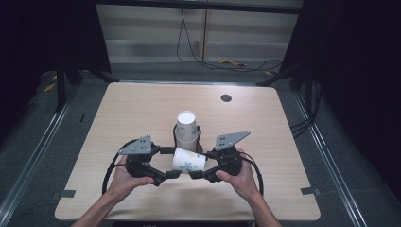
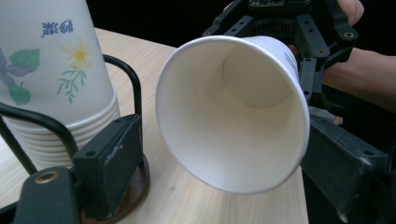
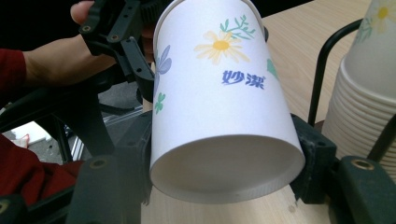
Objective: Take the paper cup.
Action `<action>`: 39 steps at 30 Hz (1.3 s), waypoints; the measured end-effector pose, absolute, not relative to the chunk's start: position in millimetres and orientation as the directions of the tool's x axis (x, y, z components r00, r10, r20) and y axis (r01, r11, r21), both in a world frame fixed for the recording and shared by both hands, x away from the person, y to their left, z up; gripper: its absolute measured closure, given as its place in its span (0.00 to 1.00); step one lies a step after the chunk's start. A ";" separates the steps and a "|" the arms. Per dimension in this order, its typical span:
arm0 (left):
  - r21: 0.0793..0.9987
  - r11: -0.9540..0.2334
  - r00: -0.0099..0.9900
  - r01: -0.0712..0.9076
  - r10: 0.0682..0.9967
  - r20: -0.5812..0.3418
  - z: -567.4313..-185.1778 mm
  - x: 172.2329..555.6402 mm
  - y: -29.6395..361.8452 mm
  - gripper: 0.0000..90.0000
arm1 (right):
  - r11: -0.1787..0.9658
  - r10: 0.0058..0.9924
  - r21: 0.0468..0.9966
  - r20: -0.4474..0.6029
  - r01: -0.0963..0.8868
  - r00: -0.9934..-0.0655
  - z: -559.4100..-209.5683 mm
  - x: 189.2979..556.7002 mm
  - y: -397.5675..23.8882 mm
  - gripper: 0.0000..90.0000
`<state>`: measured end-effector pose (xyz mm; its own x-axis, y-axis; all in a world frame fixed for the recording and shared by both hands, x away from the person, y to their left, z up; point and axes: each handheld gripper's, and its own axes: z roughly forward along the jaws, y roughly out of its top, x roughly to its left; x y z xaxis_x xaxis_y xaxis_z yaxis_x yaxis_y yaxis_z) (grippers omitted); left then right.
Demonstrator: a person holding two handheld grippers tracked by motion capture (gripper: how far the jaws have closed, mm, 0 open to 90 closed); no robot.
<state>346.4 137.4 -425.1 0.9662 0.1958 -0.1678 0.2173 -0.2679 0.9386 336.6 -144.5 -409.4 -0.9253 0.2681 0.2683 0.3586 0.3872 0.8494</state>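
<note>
right tool [image 1: 198,174]: jaws clamped on the cup's base end; in the right gripper view the pads sit tight against both sides of the cup wall near the bottom.
left tool [image 1: 171,174]: jaws spread wide, one either side of the cup's mouth end. Contact unclear; in the left gripper view the right jaw sits at the rim, the left jaw is apart from it, beside the rack.
cup [image 1: 188,159]: paper, white with flower print and blue lettering, lying on its side between the two tools, above the counter. Mouth points to the left tool, base to the right tool. Inside looks empty in the left gripper view [image 2: 233,112].
stack [image 1: 186,125]: nested paper cups, upside down, same print, standing in the rack just behind the held cup. Rims show as stepped rings in the right gripper view [image 3: 369,93].
rack [image 1: 176,135]: black wire holder around the stack, round base on the counter.
hands: left hand [image 1: 126,179] and right hand [image 1: 239,176] grip the tools from the near edge; red sleeve shows in the right gripper view.
counter [image 1: 137,106]: light wood top, dark round grommet [image 1: 226,98] near the far edge.
beyond: grey floor, cables by the far wall.
</note>
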 end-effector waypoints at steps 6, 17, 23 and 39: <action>0.937 -0.263 0.967 0.228 0.176 -0.186 -426.4 347.2 136.1 0.17 | 0.393 0.258 0.848 0.270 0.356 -0.928 -410.3 336.0 -142.2 0.40; 0.936 -0.244 0.962 0.254 0.161 -0.219 -429.1 349.1 134.6 0.19 | 0.403 0.250 0.840 0.281 0.363 -0.927 -414.7 336.9 -138.5 0.40; 0.938 -0.228 0.962 0.262 0.146 -0.233 -429.9 350.0 133.3 0.22 | 0.400 0.249 0.841 0.284 0.365 -0.926 -415.7 336.9 -138.6 0.40; 0.935 -0.216 0.957 0.283 0.127 -0.260 -431.4 353.3 132.7 0.23 | 0.391 0.247 0.843 0.290 0.369 -0.924 -417.2 337.4 -140.4 0.40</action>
<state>353.3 132.7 -431.4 0.9572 0.1275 -0.2599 0.2825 -0.2161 0.9346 337.4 -140.4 -417.2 -0.9245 0.2473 0.2901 0.3692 0.3909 0.8432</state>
